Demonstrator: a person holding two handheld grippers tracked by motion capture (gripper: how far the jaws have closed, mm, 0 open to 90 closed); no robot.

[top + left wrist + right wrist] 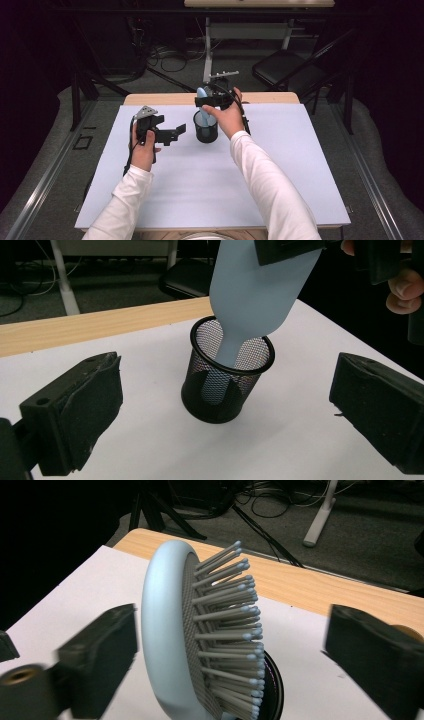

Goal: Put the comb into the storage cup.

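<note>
Right gripper view: the pale blue hairbrush (172, 630) stands nearly upright, handle down in the black wire-mesh pen cup (226, 372), bristled oval head up — smooth plastic back, grey pins. My right gripper (230, 652) stands wide around the head, pads clear of it. Left gripper (225, 412) open, empty, facing the cup on the white mat (200, 185).

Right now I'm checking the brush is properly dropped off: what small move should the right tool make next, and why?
Probably lift the right tool straight up, clear of the hairbrush. Its jaws stand wide on either side of the brush head, apart from it, and the handle already sits inside the mesh cup, leaning on its rim.
</note>
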